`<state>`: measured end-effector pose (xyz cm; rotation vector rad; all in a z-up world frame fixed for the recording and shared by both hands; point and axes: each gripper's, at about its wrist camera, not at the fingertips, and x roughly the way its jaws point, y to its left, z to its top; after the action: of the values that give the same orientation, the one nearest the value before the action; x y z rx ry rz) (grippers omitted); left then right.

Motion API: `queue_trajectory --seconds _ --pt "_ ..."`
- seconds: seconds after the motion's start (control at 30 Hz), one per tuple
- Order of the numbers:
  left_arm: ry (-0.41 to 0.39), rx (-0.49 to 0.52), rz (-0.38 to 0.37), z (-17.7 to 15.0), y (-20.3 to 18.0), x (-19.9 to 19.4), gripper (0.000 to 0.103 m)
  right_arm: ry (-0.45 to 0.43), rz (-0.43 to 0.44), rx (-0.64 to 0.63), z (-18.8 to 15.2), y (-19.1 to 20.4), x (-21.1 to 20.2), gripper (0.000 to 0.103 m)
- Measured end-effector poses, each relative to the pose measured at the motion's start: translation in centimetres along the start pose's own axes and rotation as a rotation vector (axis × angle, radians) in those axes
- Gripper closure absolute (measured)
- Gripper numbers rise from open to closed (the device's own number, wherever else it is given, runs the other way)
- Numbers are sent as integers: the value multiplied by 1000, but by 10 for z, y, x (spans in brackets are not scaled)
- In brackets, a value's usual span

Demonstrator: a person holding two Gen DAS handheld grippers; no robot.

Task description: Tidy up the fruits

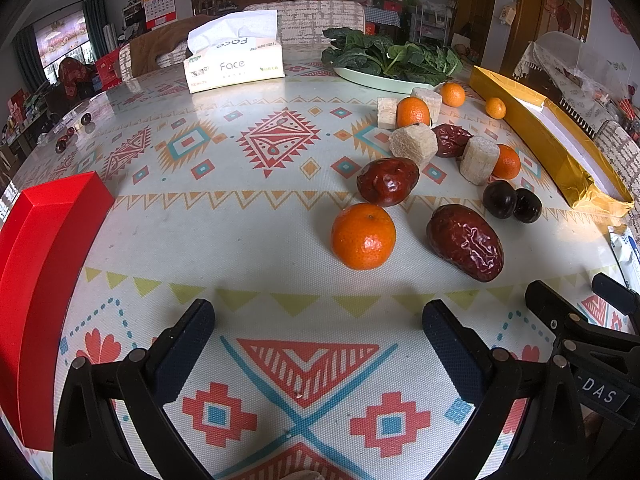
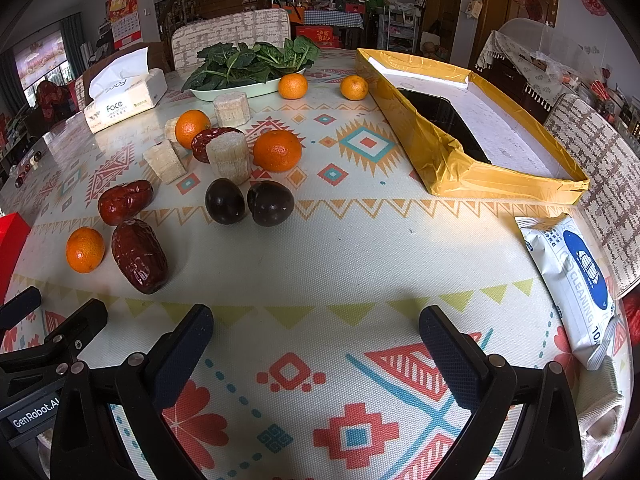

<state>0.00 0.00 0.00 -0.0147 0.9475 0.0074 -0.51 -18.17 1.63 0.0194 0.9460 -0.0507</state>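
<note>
Nothing is being held by either tool, left tool (image 1: 318,322) and right tool (image 2: 316,326) both spread apart, while tangerines (image 2: 277,150), jujubes (image 2: 139,255) and sugarcane pieces (image 2: 229,158) are being left unsorted on the tabletop (image 2: 340,248).

The tissue pack (image 1: 234,65) at the tabletop's far edge read "Face". The wipes packet (image 2: 576,280) at its right edge read "CLEANING". The left gripper (image 2: 36,412) bore "GenRobot.AI".
</note>
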Motion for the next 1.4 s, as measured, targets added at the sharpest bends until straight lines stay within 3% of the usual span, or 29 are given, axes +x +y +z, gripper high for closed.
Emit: queue_trajectory --seconds 0.57,1.1,1.13,1.2,1.27,1.4 --pt "9 1 -1 -5 1 -2 0 0 0 0 0 0 0 0" --pt "56 58 -54 -26 2 -22 0 34 -8 9 4 0 2 0" --pt "49 47 -80 -28 5 -26 2 38 2 -3 4 0 2 0" --pt "26 21 -137 -31 10 -36 16 46 29 -40 3 0 1 0" --pt "-30 -2 -173 -35 18 -55 18 48 43 -29 0 -4 -4 0" --pt "-168 -27 -159 -40 33 -99 18 -43 117 74 -8 -19 -37 2"
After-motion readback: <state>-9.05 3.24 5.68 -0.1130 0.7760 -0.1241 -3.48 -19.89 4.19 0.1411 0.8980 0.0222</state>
